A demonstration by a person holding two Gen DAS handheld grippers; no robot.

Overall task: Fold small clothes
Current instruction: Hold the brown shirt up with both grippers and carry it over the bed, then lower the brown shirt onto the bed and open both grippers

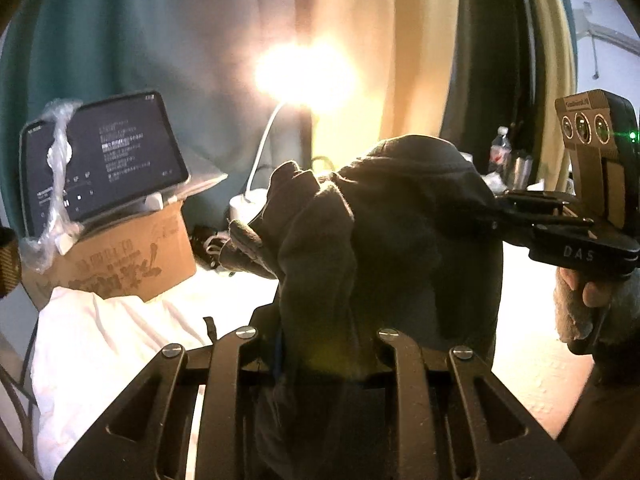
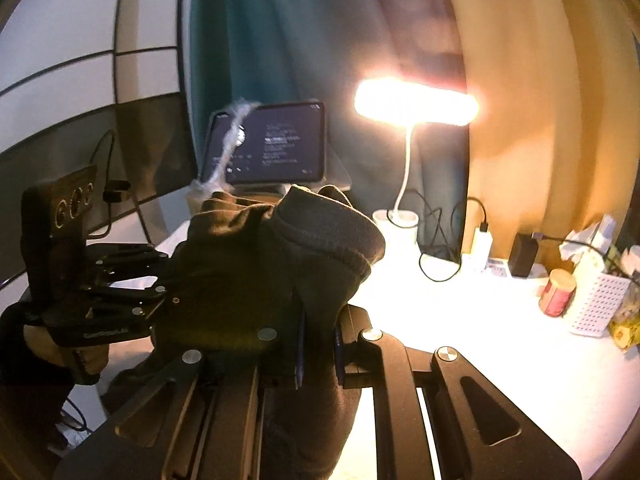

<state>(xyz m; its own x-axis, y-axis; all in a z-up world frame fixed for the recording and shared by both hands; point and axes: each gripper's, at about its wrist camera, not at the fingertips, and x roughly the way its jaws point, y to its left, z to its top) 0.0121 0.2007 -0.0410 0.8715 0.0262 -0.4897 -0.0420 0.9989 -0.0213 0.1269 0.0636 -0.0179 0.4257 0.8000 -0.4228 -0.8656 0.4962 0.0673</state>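
Note:
A small dark grey garment [image 1: 400, 240] with a ribbed hem hangs bunched above the white table, stretched between both grippers. In the left wrist view my left gripper [image 1: 328, 364] is shut on its lower part, and the cloth covers the fingertips. My right gripper [image 1: 500, 208] comes in from the right, held by a hand, and pinches the garment's right edge. In the right wrist view the garment [image 2: 260, 272] rises from my right gripper [image 2: 320, 344], which is shut on it. My left gripper [image 2: 164, 284] clamps its left side.
A tablet [image 1: 104, 160] leans on a cardboard box [image 1: 120, 256] at the back left. A lit desk lamp [image 2: 416, 102] glares behind the garment. Cables, a charger [image 2: 524, 254], a red can [image 2: 558, 292] and a white perforated basket [image 2: 596, 304] stand at the right. White cloth [image 1: 100, 344] covers the table.

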